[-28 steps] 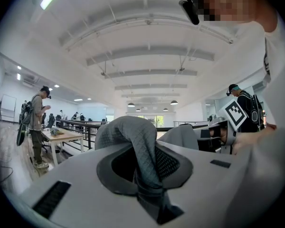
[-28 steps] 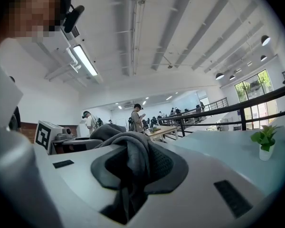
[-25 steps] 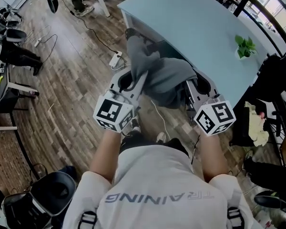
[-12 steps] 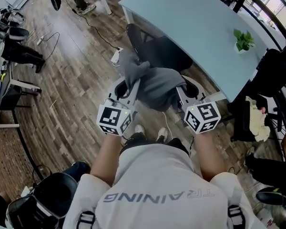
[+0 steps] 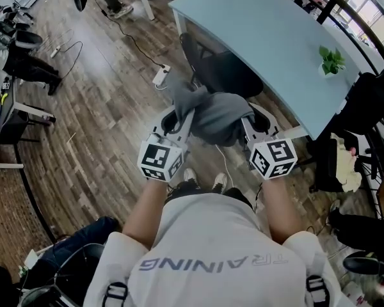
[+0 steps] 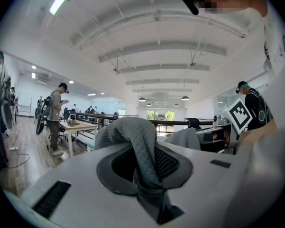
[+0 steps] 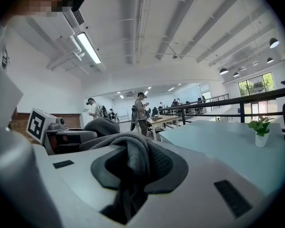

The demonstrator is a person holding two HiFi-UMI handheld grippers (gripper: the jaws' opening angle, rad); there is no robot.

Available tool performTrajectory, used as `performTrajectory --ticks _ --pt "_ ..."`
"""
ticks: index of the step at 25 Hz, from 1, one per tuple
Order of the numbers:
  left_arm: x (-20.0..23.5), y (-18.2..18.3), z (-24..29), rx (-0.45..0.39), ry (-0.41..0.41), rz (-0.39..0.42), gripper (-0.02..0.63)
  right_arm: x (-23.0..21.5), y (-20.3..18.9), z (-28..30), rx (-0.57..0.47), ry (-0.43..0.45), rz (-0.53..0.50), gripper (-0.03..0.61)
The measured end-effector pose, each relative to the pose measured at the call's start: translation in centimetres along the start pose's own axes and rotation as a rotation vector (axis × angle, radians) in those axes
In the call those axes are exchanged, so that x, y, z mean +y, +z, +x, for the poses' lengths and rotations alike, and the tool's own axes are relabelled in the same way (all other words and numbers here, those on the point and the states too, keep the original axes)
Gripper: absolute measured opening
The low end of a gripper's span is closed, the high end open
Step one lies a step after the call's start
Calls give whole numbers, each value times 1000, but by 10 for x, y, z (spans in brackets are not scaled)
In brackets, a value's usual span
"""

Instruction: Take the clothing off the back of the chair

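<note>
Both the left gripper point(image 5: 184, 110) and right gripper point(image 5: 246, 115) pinch the grey clothing point(image 5: 214, 115). Beyond, a black chair point(image 5: 227, 75) stands at a pale blue table point(image 5: 269, 31) on wooden floor point(image 5: 96, 114)

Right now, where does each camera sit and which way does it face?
Head view: on the person's head, facing steeply down at the grey garment, black chair and table; white shirt, left gripper, right gripper show.
Left gripper view: on that gripper, looking along jaws shut on the garment; shirt at right.
Right gripper view: likewise, mirrored; potted plant ahead.
Shared: both show the pinched garment.
</note>
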State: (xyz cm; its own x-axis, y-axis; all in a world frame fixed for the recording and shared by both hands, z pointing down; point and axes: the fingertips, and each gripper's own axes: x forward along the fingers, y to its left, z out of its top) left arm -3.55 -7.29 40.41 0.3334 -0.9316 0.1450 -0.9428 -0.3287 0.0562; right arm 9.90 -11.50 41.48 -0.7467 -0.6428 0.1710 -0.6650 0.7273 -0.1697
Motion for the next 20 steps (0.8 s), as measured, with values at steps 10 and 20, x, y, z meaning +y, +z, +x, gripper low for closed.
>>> performTrajectory --ticks 10,20 --pt "9 2 -12 -14 -10 -6 89 15 -3 1 2 -6 19 91" --pt "17 -3 -24 -8 -15 -21 89 30 -7 4 12 -3 18 91"
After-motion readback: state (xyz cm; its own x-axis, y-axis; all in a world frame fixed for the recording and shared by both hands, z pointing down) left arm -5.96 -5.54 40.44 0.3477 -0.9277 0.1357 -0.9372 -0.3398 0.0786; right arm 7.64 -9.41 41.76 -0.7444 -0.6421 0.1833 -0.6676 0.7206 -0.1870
